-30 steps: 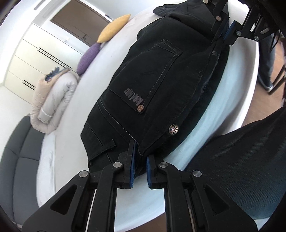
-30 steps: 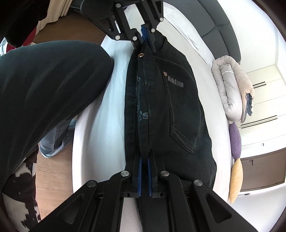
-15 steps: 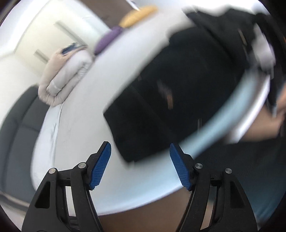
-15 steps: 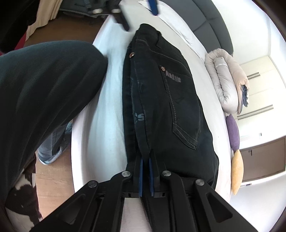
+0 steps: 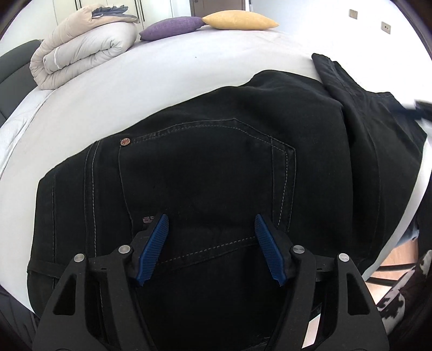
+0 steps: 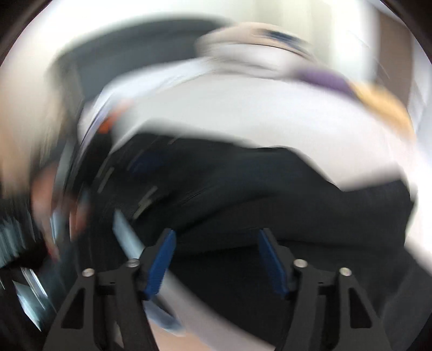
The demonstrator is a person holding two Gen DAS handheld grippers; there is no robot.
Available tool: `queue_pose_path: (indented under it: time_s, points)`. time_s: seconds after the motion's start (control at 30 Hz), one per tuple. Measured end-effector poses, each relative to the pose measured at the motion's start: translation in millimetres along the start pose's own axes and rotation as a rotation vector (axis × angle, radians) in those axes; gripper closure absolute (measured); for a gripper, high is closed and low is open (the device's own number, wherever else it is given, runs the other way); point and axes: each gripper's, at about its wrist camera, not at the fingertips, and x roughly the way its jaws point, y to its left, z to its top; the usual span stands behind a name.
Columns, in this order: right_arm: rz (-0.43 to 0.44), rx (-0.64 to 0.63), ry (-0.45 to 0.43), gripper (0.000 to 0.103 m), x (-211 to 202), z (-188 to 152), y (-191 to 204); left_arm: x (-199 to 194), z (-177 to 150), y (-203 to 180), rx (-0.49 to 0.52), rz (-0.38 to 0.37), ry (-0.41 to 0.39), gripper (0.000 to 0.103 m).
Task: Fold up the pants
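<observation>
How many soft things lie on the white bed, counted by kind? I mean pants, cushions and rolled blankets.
Pants: 1, black
Cushions: 2, one purple cushion and one yellow cushion
Rolled blanket: 1, beige
Total: 4 on the bed

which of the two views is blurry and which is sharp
Right wrist view: heavy motion smear, pants and bed streaked, only the claw crisp. Left wrist view: sharp, pocket stitching on the pants readable, fisheye bending the bed edge.
</observation>
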Motion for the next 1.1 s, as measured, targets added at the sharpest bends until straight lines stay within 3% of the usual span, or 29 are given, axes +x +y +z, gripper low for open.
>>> queue_pose_path:
  time_s: [0.1,0.2,0.43,0.63,0.67,0.7,0.73,0.8,0.93,1.1]
  points:
    - [0.088,0.455,-0.118,0.040,-11,37,-127,4,3,-2,-0.027,0.003,0.006,0.038]
    - [0.138,0.741,-0.165,0.040,1,50,-208,5,3,0,-0.059,0.002,-0.001,0.038]
    - [0.063,1.005,-0.111,0.049,49,51,-280,7,4,0,-0.096,0.005,-0.010,0.038]
    - [0.127,1.010,-0.151,0.055,72,67,-289,7,6,1,-0.110,0.006,-0.013,0.038]
    - [0.131,1.005,-0.153,0.067,73,67,-285,7,6,0,-0.111,0.006,-0.012,0.038]
    - [0.130,0.999,-0.149,0.088,77,71,-288,7,7,0,-0.112,0.006,-0.011,0.038]
    - [0.124,0.998,-0.144,0.095,76,71,-287,6,5,1,-0.113,0.007,-0.011,0.038]
    - [0.097,0.969,-0.153,0.097,66,74,-288,7,6,0,-0.116,0.009,-0.012,0.038]
    - [0.031,0.870,-0.254,0.098,3,62,-271,6,5,-2,-0.116,0.010,-0.012,0.038]
    - [-0.071,0.888,-0.364,0.098,-96,-5,-264,4,6,-1,-0.117,0.007,-0.008,0.038]
